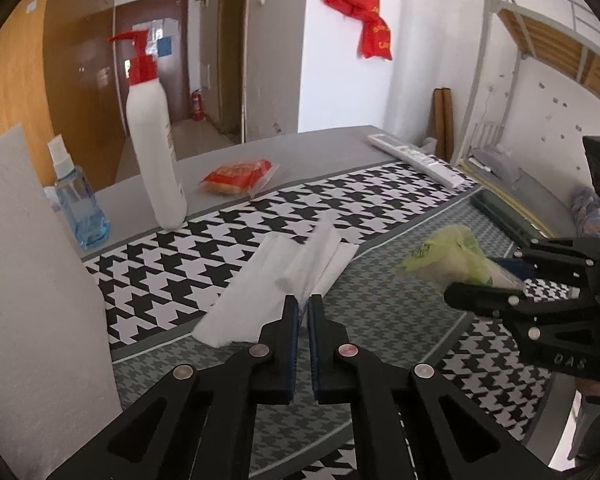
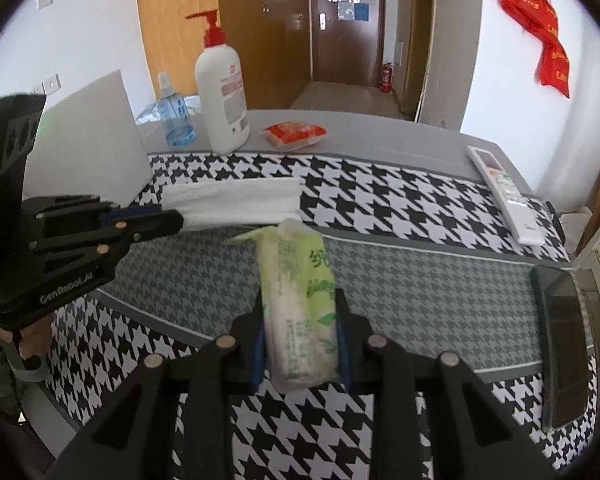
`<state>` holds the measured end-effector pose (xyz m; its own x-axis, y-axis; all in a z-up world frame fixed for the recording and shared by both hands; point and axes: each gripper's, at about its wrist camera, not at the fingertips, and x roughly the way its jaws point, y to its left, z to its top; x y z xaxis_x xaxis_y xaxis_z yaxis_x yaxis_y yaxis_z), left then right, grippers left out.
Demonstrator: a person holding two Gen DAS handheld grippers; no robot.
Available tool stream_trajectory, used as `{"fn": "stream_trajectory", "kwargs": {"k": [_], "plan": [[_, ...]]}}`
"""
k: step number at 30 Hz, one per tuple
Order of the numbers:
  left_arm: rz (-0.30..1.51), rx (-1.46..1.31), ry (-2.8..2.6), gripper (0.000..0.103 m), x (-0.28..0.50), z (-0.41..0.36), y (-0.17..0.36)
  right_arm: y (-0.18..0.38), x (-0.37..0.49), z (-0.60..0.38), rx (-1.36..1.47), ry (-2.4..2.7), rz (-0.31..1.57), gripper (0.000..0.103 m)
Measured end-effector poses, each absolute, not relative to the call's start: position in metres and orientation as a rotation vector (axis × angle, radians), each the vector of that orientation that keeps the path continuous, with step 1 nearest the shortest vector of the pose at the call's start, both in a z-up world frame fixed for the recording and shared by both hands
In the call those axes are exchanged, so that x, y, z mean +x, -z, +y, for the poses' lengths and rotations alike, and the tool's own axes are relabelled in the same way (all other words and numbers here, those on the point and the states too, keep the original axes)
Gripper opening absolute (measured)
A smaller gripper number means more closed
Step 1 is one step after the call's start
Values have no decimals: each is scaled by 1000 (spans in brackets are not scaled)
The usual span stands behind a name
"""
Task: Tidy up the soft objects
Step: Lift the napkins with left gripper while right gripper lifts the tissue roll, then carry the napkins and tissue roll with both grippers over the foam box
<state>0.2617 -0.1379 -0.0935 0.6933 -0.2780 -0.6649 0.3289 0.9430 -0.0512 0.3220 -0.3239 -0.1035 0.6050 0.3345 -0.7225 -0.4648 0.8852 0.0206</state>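
A white paper tissue (image 1: 296, 272) is pinched at its near end by my left gripper (image 1: 303, 304), whose jaws are shut on it; the sheet fans out over the houndstooth cloth. From the right wrist view the same tissue (image 2: 236, 202) stretches out flat from the left gripper (image 2: 168, 216). My right gripper (image 2: 300, 312) is shut on a green and white tissue pack (image 2: 300, 312) that stands lengthwise between its blue pads. In the left wrist view the tissue pack (image 1: 452, 256) sticks out of the right gripper (image 1: 500, 280) at the right.
On the table (image 2: 380, 132) stand a white pump bottle (image 2: 222, 96) with a red top, a blue spray bottle (image 2: 175, 116), a red snack packet (image 2: 296, 133) and a white remote (image 2: 504, 196). A dark phone (image 2: 564, 356) lies at the right edge. A grey board (image 2: 88, 140) leans at the left.
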Motion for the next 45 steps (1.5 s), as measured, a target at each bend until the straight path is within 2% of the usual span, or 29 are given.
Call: {"fn": "stream_trajectory", "kwargs": {"k": [21,45], "plan": [[648,68,311,4,219,-134,56,83,291,-344,-96,-450,703,33],[551,63,277,4,193,-108,16,52,259,-315,-80,-459,577,33]]}}
